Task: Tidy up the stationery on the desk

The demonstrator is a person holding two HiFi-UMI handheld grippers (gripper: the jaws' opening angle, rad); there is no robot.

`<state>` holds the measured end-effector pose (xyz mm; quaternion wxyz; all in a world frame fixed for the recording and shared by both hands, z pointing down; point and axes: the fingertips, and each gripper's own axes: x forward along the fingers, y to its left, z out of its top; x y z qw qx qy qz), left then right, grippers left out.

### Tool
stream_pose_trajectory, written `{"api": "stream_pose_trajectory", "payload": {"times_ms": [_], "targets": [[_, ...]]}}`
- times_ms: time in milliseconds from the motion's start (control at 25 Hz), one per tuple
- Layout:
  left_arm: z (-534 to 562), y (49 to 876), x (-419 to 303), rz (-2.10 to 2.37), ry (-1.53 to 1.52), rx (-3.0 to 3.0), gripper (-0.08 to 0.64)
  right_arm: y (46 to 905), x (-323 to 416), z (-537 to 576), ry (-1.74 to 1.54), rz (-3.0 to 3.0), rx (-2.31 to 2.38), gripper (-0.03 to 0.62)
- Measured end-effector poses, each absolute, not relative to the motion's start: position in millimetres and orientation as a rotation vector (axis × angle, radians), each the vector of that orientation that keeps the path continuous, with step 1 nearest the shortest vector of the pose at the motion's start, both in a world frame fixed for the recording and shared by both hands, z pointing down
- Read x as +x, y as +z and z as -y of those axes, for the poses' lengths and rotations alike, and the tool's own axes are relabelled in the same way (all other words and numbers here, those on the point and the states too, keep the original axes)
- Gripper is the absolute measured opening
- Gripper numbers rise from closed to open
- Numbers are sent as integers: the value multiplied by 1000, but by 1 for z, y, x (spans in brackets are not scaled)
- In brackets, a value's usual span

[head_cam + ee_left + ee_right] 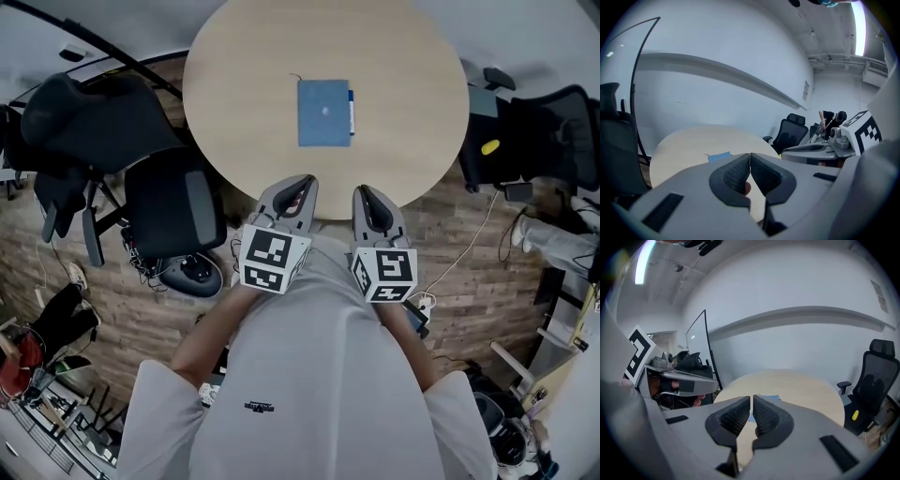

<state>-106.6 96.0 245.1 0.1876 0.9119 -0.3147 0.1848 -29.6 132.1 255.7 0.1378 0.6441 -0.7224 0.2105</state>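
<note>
Over the near edge of the round table (234, 56), the head view shows the left gripper (302, 183) and the right gripper (366, 192) hovering side by side. The blue notebook (323, 112) lies square at the table's middle, well apart; already tidied or not, one cannot tell.

Left gripper view: jaws pressed together, empty.

Right gripper view: the same.

Office chairs (173, 202) stand on a wood-pattern floor (469, 216).

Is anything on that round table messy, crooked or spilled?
Nothing stands out. Only a blue notebook lies flat on the round table, with what looks like a dark pen tucked along its right edge.
</note>
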Motion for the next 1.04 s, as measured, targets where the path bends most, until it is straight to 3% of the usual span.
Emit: {"api": "stream_pose_trajectory", "payload": {"times_ms": [1040], "targets": [[-118,254,-132,860,488,2534,20,243,-67,-140,546,2067,1834,46]]}}
